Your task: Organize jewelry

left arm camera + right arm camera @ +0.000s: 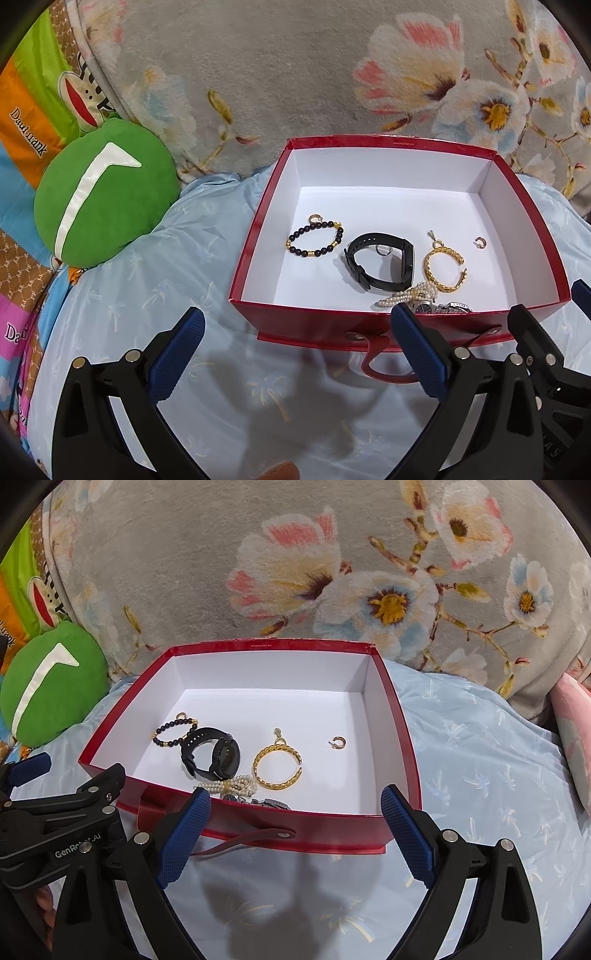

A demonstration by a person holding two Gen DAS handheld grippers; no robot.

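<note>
- Left gripper (297, 350) and right gripper (295, 830): fingers wide, empty, before the red box (258, 823).
- Jewelry looks boxed; next probably untangle the pearl strand (229, 786).

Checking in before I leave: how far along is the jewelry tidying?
Seemingly done: the red box already holds the beaded bracelet, black watch, gold bangle, pearls and a small earring. In hand: nothing; left claw and right claw are open. No loose jewelry shows on the blue bedspread.
</note>
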